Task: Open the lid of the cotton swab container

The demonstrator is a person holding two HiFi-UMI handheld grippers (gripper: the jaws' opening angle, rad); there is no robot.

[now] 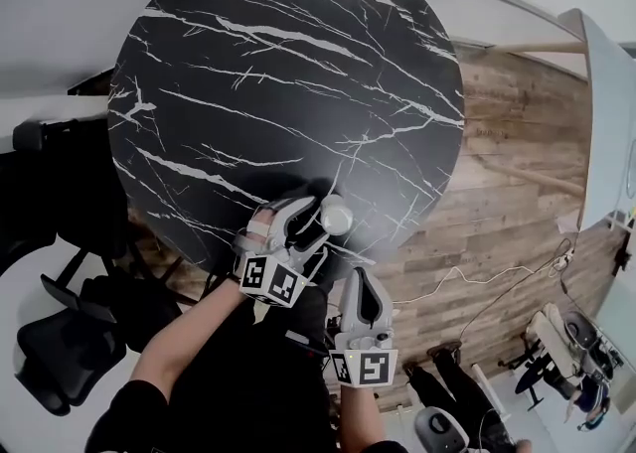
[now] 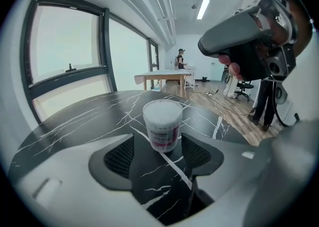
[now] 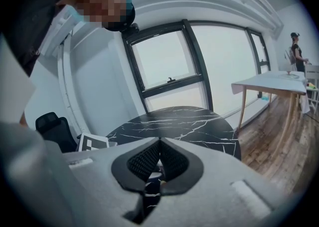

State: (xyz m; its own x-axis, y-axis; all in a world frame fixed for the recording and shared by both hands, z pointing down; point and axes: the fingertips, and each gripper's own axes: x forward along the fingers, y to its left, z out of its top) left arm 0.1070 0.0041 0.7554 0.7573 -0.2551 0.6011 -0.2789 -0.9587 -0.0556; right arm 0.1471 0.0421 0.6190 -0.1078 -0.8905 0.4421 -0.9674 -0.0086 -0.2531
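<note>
- Grasping looks to us like the step in hand. Our left gripper (image 2: 159,152) is standing released, jaws spread wide. The small round translucent plastic cotton swab container with the pink label (image 2: 163,124) is standing upright between the tips of its ribbed black pads, at the centre of the left gripper view, and neither pad is pressing on it.
- We are reading the container's pale top as a lid not yet off, though the frames are not making this certain.
- Our right gripper (image 3: 159,151) is staying out of the work. Its jaws are clenched together on nothing, and in the head view it is hanging at the lower middle, just off the table's edge.
- For the next move, we are judging that one claw needs to steady the tub's body while the other takes the rim. A light tub may tip or slide under an uneven squeeze.
- We are working on a round black marble-patterned table with white veins (image 1: 248,74), bare except for the container near its lower edge.
- Around it we are seeing a brown wood-plank floor (image 1: 497,203) at the right, large windows (image 2: 65,47) at the left, a long white table (image 2: 162,75) with a person (image 2: 180,59) standing behind it, and a black office chair (image 1: 50,352) at the lower left.
</note>
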